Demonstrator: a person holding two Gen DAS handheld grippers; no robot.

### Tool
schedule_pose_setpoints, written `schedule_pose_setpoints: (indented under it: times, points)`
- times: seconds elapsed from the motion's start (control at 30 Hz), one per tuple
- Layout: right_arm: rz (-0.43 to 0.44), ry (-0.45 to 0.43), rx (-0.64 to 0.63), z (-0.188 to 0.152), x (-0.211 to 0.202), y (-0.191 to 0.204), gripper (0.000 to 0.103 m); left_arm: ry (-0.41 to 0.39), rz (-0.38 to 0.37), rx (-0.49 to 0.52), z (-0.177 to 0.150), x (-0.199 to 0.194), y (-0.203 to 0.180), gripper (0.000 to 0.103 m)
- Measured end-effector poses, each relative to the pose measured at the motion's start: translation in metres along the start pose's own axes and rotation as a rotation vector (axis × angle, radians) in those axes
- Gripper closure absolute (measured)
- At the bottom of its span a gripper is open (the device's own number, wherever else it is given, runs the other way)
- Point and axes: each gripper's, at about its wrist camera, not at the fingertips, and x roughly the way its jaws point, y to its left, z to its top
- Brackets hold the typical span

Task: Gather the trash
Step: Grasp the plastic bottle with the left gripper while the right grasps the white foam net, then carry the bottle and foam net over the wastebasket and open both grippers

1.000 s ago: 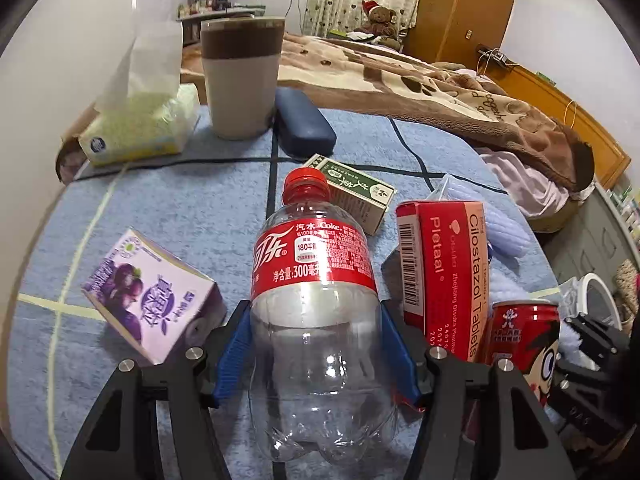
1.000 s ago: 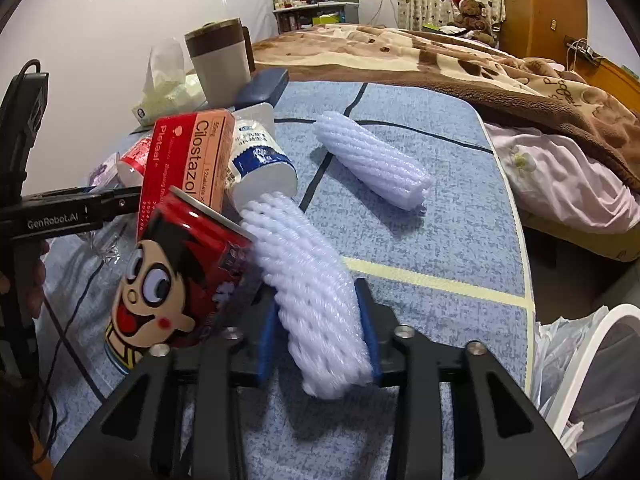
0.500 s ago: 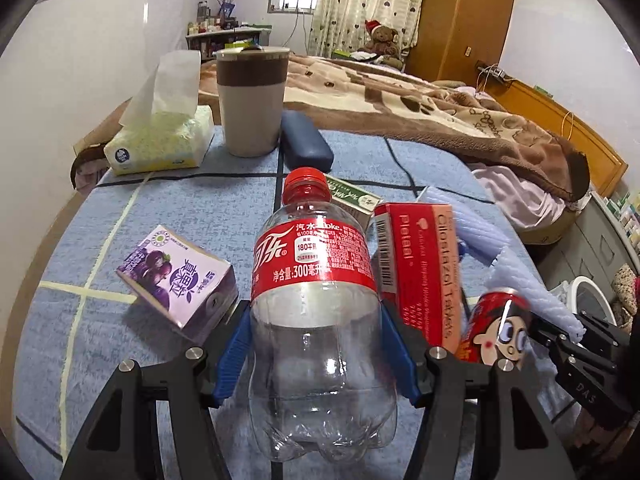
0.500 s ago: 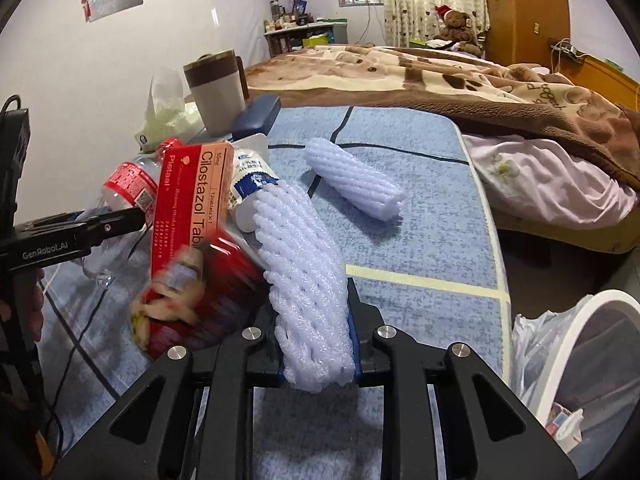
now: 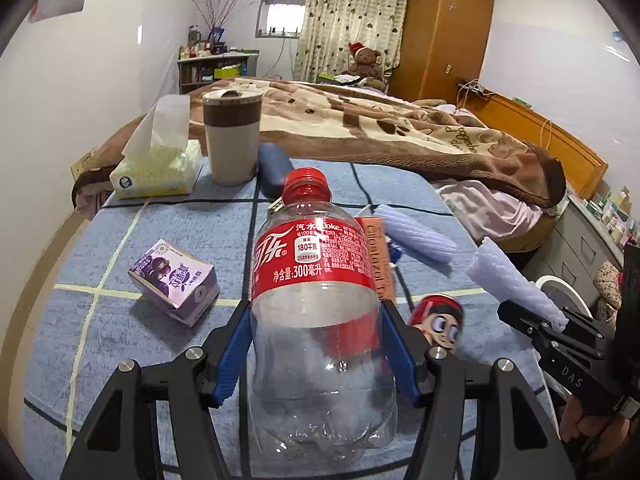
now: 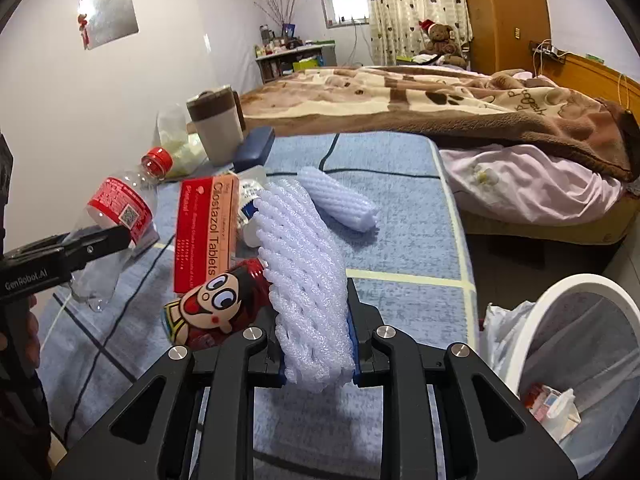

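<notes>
The clear plastic bottle [image 5: 320, 320] has a red cap and a red label with white lettering, and looks empty. It stands upright between the blue pads of the left hand-held gripper [image 5: 318, 354], which is closed on its lower body, holding it clear of the blue cloth-covered worktop [image 5: 120, 352]. In the right wrist view the same bottle leans to the upper right in that gripper's black fingers.

The white foam net sleeve [image 6: 308, 292] is a ribbed, mesh-textured tube, pinched flat where the right hand-held gripper [image 6: 318, 350] clamps its lower end; the rest rises and bends to the left. This gripper points forward and down over the worktop's right part, near the white-rimmed trash bin [image 6: 560, 320] lined with a bag that already holds some litter.

On the worktop lie a red cartoon-face can [image 6: 216, 308] on its side, just beside the sleeve, a red tablet box [image 6: 204, 232] standing on end, a 2nd foam sleeve [image 6: 340, 200], and a purple carton [image 5: 174, 280] at the left
</notes>
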Motion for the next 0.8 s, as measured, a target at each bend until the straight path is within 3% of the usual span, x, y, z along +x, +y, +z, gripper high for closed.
schedule_pose_setpoints:
  times: [0.8]
  points:
    - [-0.05, -0.144, 0.07, -0.015, -0.07, -0.033, 0.081, -0.097, -0.112, 0.125, -0.02, -0.064, -0.092, 0.04]
